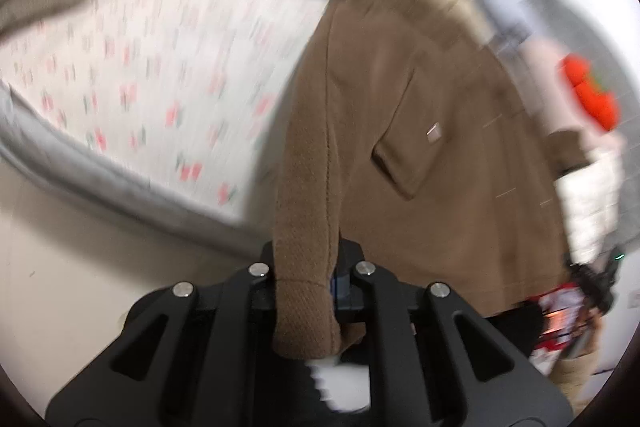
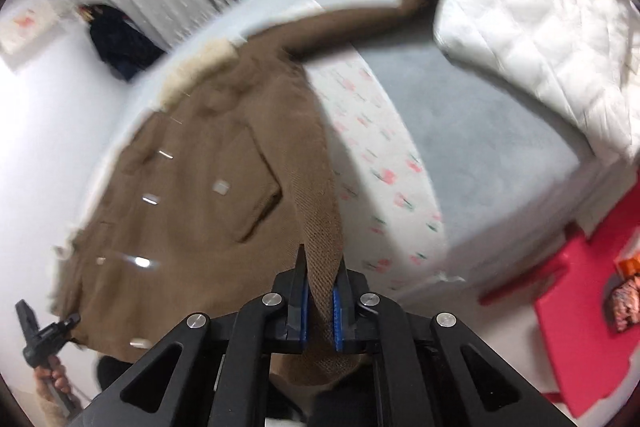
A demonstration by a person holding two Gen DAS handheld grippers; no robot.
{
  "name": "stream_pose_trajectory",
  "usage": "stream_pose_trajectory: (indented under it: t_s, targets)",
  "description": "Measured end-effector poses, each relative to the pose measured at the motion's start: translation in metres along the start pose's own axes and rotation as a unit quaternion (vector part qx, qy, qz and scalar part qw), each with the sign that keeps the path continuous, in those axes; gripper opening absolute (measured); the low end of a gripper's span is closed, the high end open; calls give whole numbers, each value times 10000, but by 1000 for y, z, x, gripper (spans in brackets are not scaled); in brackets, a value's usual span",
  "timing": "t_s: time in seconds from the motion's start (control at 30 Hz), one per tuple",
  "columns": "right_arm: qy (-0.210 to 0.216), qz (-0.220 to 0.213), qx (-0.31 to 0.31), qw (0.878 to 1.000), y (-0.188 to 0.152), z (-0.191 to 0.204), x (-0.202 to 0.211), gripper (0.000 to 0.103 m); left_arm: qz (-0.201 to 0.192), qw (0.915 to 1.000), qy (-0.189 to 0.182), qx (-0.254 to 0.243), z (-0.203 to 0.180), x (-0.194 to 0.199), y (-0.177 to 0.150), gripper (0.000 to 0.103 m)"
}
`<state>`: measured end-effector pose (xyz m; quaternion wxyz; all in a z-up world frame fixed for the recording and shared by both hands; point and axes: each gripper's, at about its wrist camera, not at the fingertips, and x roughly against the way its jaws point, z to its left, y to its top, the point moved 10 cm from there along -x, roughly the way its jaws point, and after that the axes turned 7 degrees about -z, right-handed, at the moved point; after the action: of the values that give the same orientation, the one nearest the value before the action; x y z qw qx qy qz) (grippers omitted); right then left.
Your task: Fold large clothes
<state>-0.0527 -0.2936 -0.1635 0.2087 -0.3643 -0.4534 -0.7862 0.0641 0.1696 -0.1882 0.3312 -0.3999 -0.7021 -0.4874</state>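
Observation:
A large brown coat (image 1: 432,155) with a flap pocket and a cream fleece collar lies spread on the bed. It also shows in the right wrist view (image 2: 192,187). My left gripper (image 1: 306,267) is shut on a knit-textured edge of the coat, which hangs over and hides its fingertips. My right gripper (image 2: 320,267) is shut on another edge strip of the coat, lifted off the bed. One sleeve (image 2: 360,15) stretches toward the pillows. The left gripper also shows in the right wrist view (image 2: 28,315), held in a hand.
The bed has a white sheet with pink flowers (image 1: 160,75) over a grey cover (image 2: 480,131). A white quilted duvet (image 2: 552,19) and an orange plush toy (image 1: 592,95) lie near the pillows. A red mat (image 2: 580,323) lies on the floor. Dark clothing (image 2: 120,39) is by the curtains.

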Motion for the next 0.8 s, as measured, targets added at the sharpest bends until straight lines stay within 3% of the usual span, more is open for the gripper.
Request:
stream_pose_trajectory:
  t_s: [0.07, 0.13, 0.17, 0.23, 0.27, 0.3, 0.33, 0.37, 0.43, 0.63, 0.7, 0.8]
  targets:
    - [-383, 536, 35, 9978, -22, -16, -37, 8, 130, 9996, 232, -55, 8, -28, -12, 16]
    - [-575, 773, -89, 9953, -32, -24, -59, 11, 53, 9993, 354, -85, 7, -26, -9, 20]
    - [-634, 775, -128, 9949, -33, -24, -63, 13, 45, 9991, 411, -89, 6, -22, -7, 29]
    - [-960, 729, 7, 9927, -27, -27, -55, 32, -79, 9973, 717, -127, 9, -8, 4, 41]
    - [-1181, 640, 151, 9908, -21, -29, -49, 35, -217, 9962, 831, -171, 9, 0, 12, 52]
    - [-1282, 571, 264, 9897, -13, -29, -42, 44, -464, 9947, 899, -203, 8, 11, 26, 60]
    - [-1347, 469, 380, 9891, -4, -27, -36, 54, -700, 9934, 889, -205, 7, 21, 42, 77]
    - [-1296, 328, 436, 9901, 8, -22, -31, 59, -921, 9922, 815, -212, 3, 27, 57, 82]
    - [-990, 125, 444, 9940, 31, -9, -29, 75, -1147, 9913, 581, -299, -8, 28, 86, 82]
    - [-147, -57, 478, 9987, 106, 48, -92, 77, -1282, 9905, 265, -413, -47, -29, 161, 82]
    - [3, -6, 455, 9990, 128, 65, -127, 77, -1361, 9896, 263, -396, -54, -47, 184, 82]
    - [-96, -60, 564, 9983, 153, 75, -168, 77, -1249, 9915, 258, -237, -65, -79, 212, 82]
